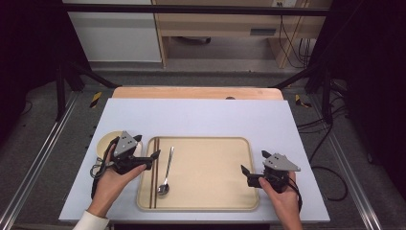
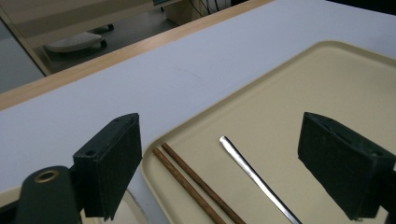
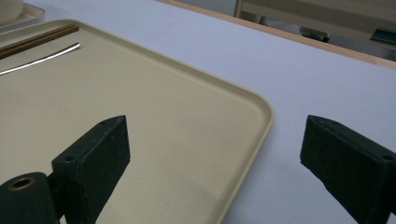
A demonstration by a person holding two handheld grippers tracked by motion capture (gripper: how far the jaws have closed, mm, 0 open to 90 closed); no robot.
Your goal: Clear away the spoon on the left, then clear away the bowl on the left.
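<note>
My left gripper (image 1: 143,155): black body, grey three-cornered top plate, black cable looped behind. My right gripper (image 1: 250,175): same build. Jaws are blocky, matte black, screw-holed. White sleeve cuff (image 1: 91,221) on left wrist.

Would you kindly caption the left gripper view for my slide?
Open black fingers above brown wooden chopsticks and a silver metal spoon on a beige plastic tray.

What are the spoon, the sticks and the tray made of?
Spoon: probably steel, since it is silvery and shiny. Chopsticks: likely wood, dark brown and matte, though plastic is possible. Tray: looks like beige plastic, smooth with a rounded moulded rim.
</note>
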